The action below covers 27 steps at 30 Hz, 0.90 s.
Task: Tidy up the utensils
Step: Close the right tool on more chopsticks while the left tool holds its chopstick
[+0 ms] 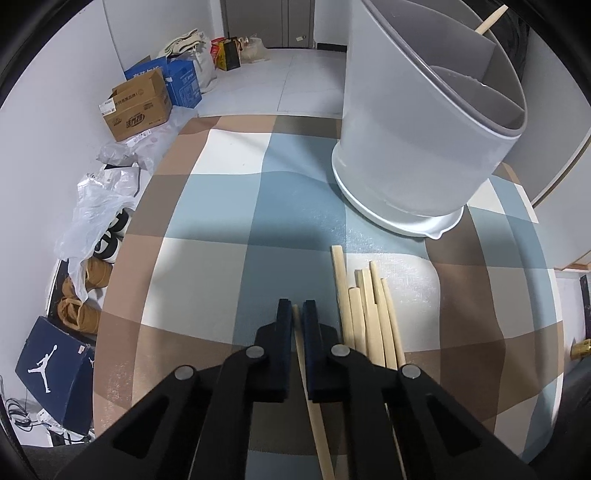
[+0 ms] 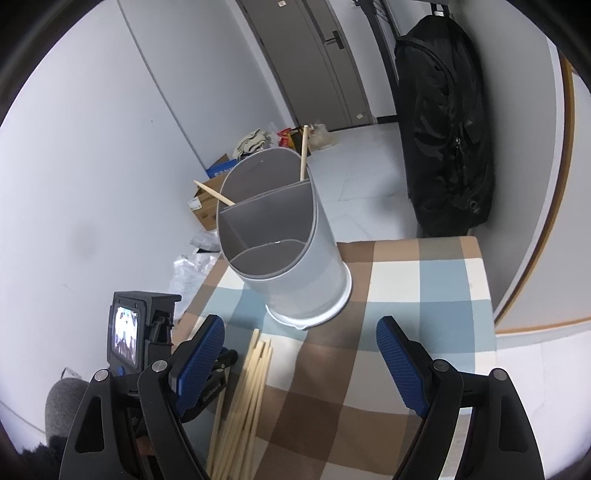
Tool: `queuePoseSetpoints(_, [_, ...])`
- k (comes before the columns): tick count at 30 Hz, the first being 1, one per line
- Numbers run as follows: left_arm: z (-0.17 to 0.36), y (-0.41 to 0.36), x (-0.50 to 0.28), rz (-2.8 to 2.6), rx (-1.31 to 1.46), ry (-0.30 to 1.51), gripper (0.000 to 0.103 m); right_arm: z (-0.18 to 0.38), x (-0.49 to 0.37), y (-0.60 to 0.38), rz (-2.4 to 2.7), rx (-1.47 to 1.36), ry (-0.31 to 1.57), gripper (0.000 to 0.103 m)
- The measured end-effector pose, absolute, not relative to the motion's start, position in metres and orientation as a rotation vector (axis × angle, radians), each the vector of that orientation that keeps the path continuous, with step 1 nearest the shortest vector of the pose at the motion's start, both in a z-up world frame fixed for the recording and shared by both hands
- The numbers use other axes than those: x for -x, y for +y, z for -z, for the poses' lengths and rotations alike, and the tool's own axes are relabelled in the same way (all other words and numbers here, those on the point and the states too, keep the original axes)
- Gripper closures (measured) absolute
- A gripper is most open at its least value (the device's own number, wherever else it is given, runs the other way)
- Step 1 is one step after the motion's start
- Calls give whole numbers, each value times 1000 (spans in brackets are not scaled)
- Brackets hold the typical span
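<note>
My left gripper [image 1: 297, 308] is shut on one pale wooden chopstick [image 1: 312, 402], which runs back between its dark pads toward the camera. Just right of it lie several loose chopsticks [image 1: 365, 317] on the checked tablecloth [image 1: 229, 221]. A grey divided utensil holder [image 1: 424, 147] stands further back at the right, with a chopstick [image 1: 491, 20] poking from its far compartment. In the right wrist view the holder [image 2: 295, 266] has two chopsticks [image 2: 303, 153] leaning in its rear section. My right gripper [image 2: 301, 354] stands open above the cloth, nothing between its blue pads, the chopstick pile [image 2: 243, 402] by its left finger.
The left gripper's body with its small screen [image 2: 127, 334] shows at the left of the right wrist view. Beyond the table's left edge the floor holds cardboard boxes [image 1: 136, 105], plastic bags [image 1: 99, 199] and shoes [image 1: 85, 295]. A black bag [image 2: 447, 129] hangs on the wall behind.
</note>
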State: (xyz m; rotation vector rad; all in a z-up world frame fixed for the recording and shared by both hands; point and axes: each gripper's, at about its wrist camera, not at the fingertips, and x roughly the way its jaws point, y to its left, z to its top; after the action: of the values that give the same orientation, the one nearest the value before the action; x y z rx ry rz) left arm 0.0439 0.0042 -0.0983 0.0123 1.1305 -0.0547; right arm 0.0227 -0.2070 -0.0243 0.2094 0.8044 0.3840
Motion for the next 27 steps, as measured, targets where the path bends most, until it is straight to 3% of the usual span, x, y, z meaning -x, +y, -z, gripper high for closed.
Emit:
queuePoseSetpoints(9, [94, 26, -46, 3, 113, 1099, 103, 26, -25, -206, -363, -193, 812, 19])
queuePoseSetpoints(22, [57, 44, -37, 51, 246, 911, 103, 39, -28, -188, -411, -161, 849, 19])
queuePoseSetpoints(27, [46, 60, -33, 58, 328, 838, 103, 59, -35, -177, -494, -217, 956, 36])
